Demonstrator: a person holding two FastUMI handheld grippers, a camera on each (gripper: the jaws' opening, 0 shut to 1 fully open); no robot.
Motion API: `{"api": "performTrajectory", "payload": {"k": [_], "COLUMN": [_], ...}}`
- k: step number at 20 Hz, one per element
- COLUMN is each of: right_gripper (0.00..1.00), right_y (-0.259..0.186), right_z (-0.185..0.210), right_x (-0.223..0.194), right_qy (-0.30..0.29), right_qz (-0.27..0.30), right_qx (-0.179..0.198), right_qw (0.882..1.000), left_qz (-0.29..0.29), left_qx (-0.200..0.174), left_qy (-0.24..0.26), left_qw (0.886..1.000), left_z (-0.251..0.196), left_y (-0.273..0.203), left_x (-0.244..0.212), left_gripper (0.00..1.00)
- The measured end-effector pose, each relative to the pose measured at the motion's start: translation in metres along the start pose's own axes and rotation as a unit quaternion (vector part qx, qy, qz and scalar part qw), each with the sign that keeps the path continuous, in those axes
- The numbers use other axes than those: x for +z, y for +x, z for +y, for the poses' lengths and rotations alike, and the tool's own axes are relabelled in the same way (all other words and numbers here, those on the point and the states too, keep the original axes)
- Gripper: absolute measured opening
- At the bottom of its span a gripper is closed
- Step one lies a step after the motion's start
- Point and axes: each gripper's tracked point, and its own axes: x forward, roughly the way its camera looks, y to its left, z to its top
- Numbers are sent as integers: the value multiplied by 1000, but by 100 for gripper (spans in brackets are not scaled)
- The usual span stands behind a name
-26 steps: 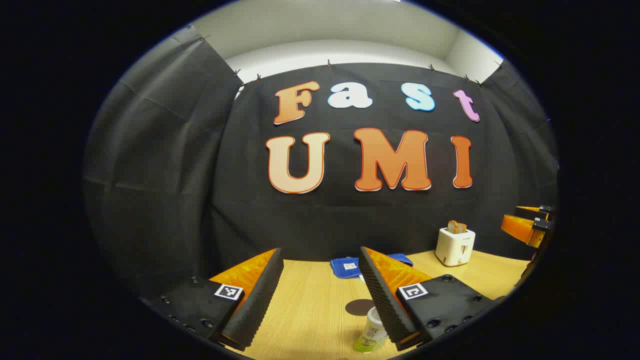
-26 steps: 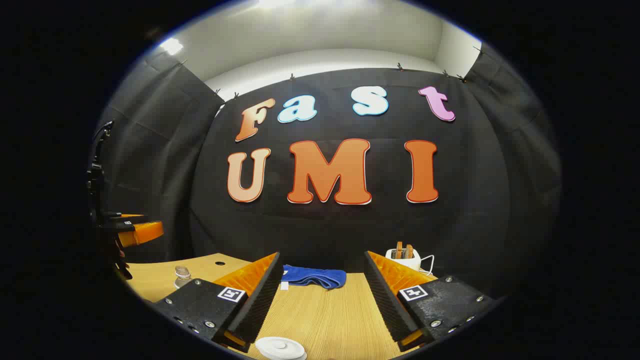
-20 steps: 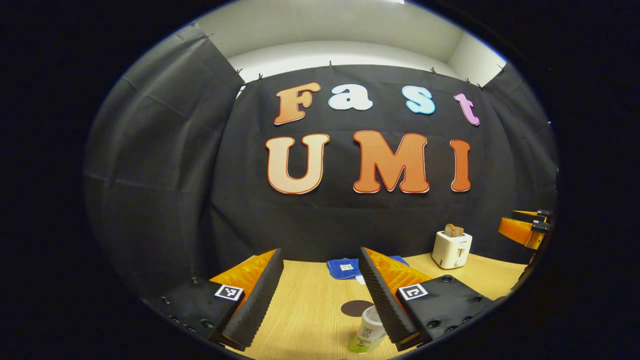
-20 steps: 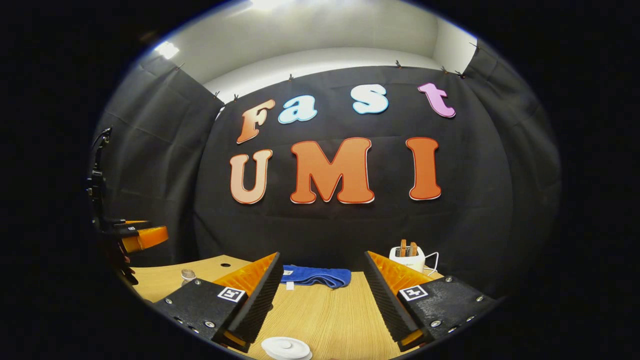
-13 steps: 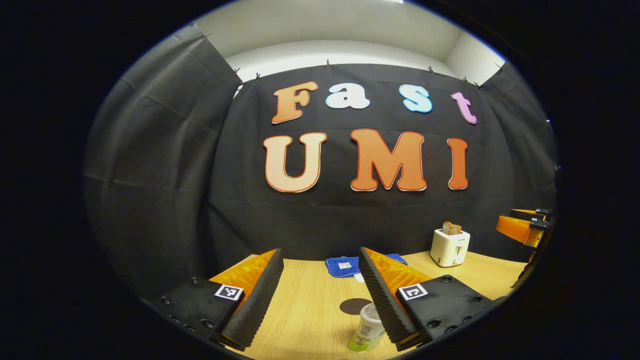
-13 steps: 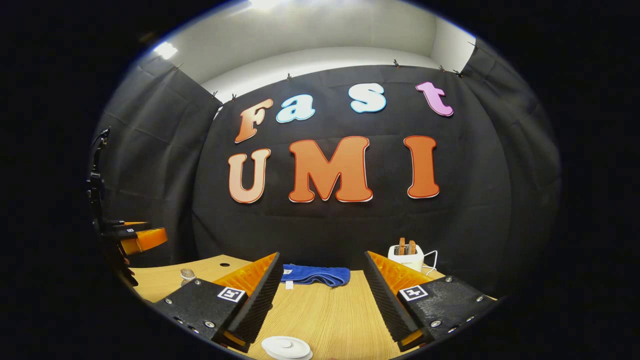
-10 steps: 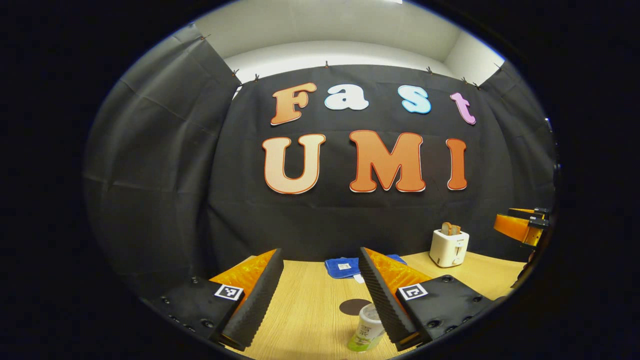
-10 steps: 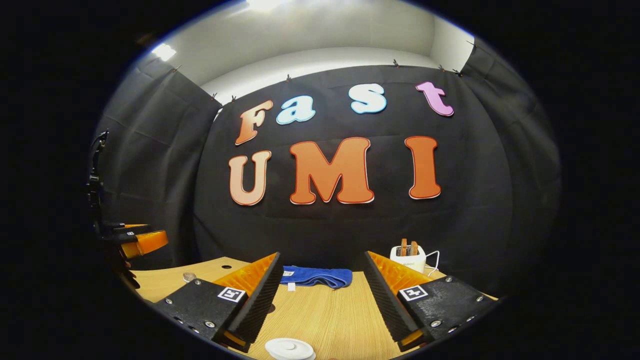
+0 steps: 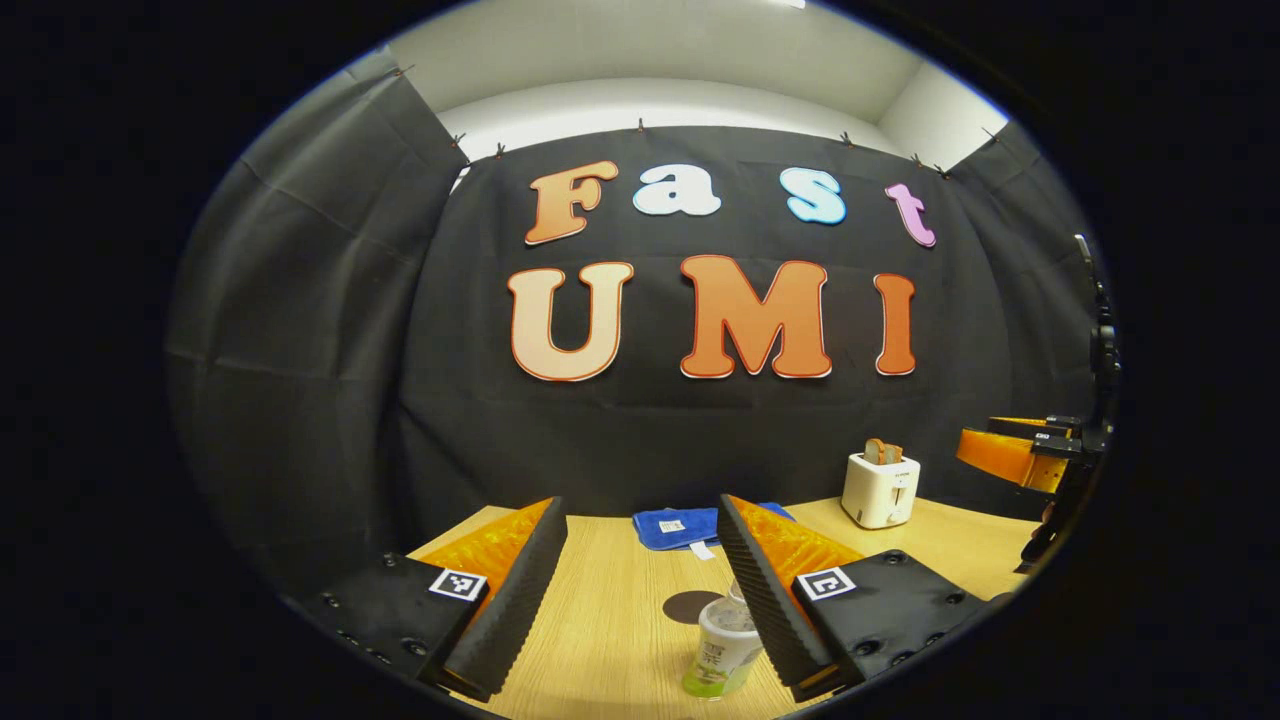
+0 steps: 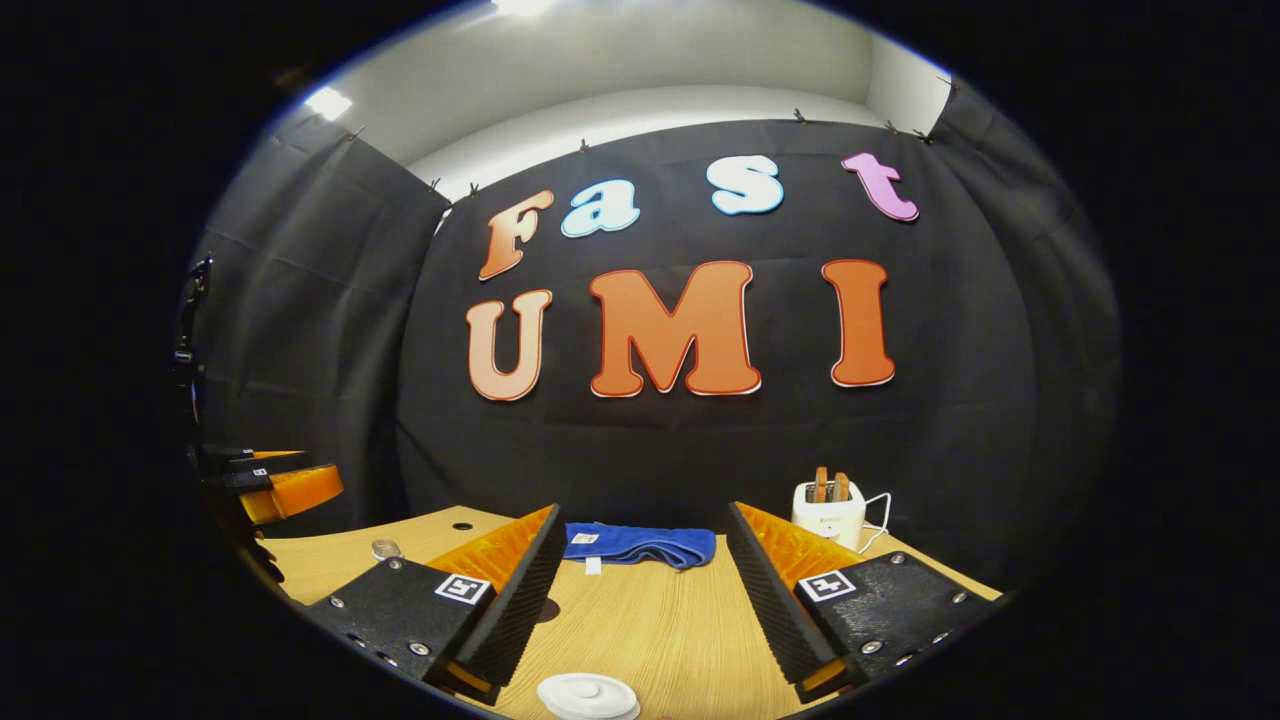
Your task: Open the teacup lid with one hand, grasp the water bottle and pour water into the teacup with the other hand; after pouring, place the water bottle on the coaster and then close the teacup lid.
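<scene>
My left tool [image 9: 640, 590] stays wide and empty, and so does my right tool [image 10: 640, 595]. The clear plastic water bottle with the green base [image 9: 722, 652] now sits further inside my left fingers than 1.3 s ago, beside the round dark coaster [image 9: 692, 606]. The white round teacup lid [image 10: 588, 695] lies untouched near the table's [image 9: 610, 620] front edge, so I judge nothing is opened yet.

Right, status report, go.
Left gripper open, water bottle beside its right finger. Right gripper open above teacup lid, lid on. Nothing blocking.
</scene>
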Motion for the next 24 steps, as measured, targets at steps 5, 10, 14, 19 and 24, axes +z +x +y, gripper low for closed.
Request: {"api": "performTrajectory", "payload": {"k": [5, 10, 14, 19, 24], "right_gripper": [96, 96, 96, 96, 87], "right_y": [-2, -9, -16, -24, -30], "right_z": [7, 19, 27, 41, 52], "right_x": [-14, -44, -77, -116, -156], "right_qy": [3, -2, 0, -10, -10], "right_qz": [5, 30, 64, 110, 158], "right_qx": [17, 39, 52, 72, 92], "right_qw": [1000, 999, 997, 991, 983], "left_qz": [-1, 21, 24, 48, 70], "left_qx": [-9, -35, -49, -79, -86], "left_qy": [3, 6, 31, 31, 52], "left_qw": [1000, 999, 998, 995, 993], "left_z": [-13, -28, -35, -60, -66], "left_y": [-5, -15, -24, -28, -24], "left_x": [-24, -51, -70, -99, -127], "left_gripper": [96, 97, 96, 97, 100]}}
